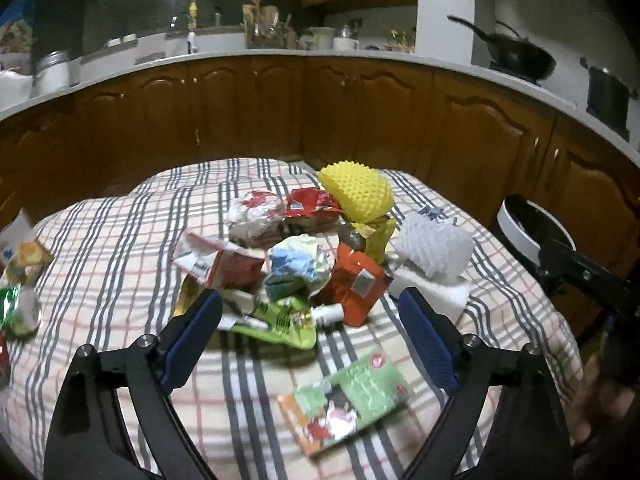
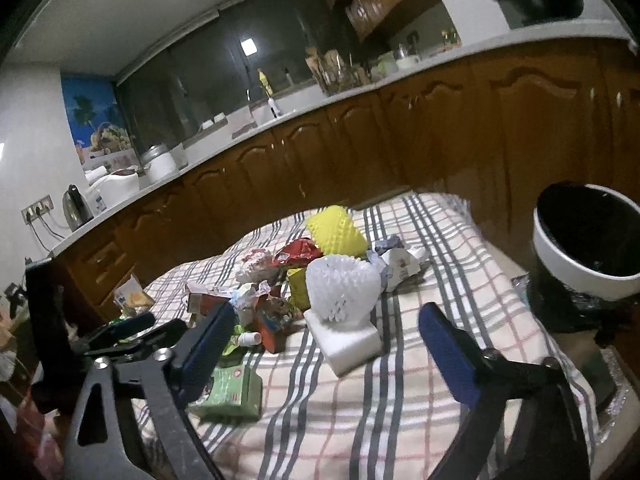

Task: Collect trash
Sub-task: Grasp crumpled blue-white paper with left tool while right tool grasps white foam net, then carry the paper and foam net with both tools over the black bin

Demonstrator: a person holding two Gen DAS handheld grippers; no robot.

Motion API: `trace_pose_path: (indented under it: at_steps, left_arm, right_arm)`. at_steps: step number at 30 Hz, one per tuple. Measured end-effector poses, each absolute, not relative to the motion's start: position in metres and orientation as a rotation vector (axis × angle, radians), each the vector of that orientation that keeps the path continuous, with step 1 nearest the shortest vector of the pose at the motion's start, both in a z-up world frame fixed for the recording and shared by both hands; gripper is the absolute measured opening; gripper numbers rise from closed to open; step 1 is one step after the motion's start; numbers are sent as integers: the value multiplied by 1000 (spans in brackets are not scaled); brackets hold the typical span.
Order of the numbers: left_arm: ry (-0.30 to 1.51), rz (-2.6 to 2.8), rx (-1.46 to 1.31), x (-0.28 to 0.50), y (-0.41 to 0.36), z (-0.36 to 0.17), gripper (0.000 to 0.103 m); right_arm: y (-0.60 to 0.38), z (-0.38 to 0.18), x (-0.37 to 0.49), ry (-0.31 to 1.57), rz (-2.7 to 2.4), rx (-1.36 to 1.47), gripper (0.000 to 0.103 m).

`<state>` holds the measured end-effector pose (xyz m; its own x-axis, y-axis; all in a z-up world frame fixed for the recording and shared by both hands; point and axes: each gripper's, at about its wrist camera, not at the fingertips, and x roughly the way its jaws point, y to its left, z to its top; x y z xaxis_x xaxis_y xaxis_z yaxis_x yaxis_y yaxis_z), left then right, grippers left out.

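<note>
A heap of trash [image 1: 300, 258] lies in the middle of a checked tablecloth [image 1: 120, 248]: crumpled paper, an orange carton [image 1: 356, 280], a yellow foam net [image 1: 358, 192], a white foam net [image 1: 434, 246] and a green wrapper [image 1: 280, 322]. My left gripper [image 1: 310, 302] hovers open just short of the heap, with nothing between its pads. A flat green packet [image 1: 348, 400] lies below it. My right gripper [image 2: 328, 314] is open too, in front of a white foam block [image 2: 348, 340] and the white foam net [image 2: 340, 288]. A white-rimmed bin [image 2: 588, 240] with a black liner stands at the right.
Brown kitchen cabinets [image 1: 360, 120] and a worktop curve behind the table. More wrappers [image 1: 20, 300] lie at the cloth's left edge. The left gripper's arm [image 2: 132, 332] shows at the left of the right wrist view. A black wok [image 1: 516, 58] sits on the stove.
</note>
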<state>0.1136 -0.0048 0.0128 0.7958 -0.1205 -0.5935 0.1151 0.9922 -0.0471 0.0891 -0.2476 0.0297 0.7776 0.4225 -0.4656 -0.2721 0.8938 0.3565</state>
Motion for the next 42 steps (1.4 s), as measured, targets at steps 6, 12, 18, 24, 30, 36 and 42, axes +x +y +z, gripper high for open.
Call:
trace_pose_path:
  at_steps: [6,12,18,24,30,36,42]
  left_arm:
    - [693,-134,33,151,-11,12,82]
    - [747,-139,38,180,-7,6,73]
    - [833,-131,61,205,-6,-13,60]
    - [881,-141,55,217,-5,-30,35]
    - [840,-166,71,211,-9,-25,17]
    - [774,-200,38,200,-10,0,15]
    - [702,-251,23,183,-21,31,15]
  right_arm:
    - [-243,20,126,653,407,295,78]
    - [-234,14,150,700,418,278,74]
    - [-227,3,167,745,419,259,65]
    - [-227,-9,177,779,410,257,32]
    - [-228,-2,169,742,426,267,18]
    - [-237,22,156,675,455,308,18]
    - [-253,41,142,616,451,320,18]
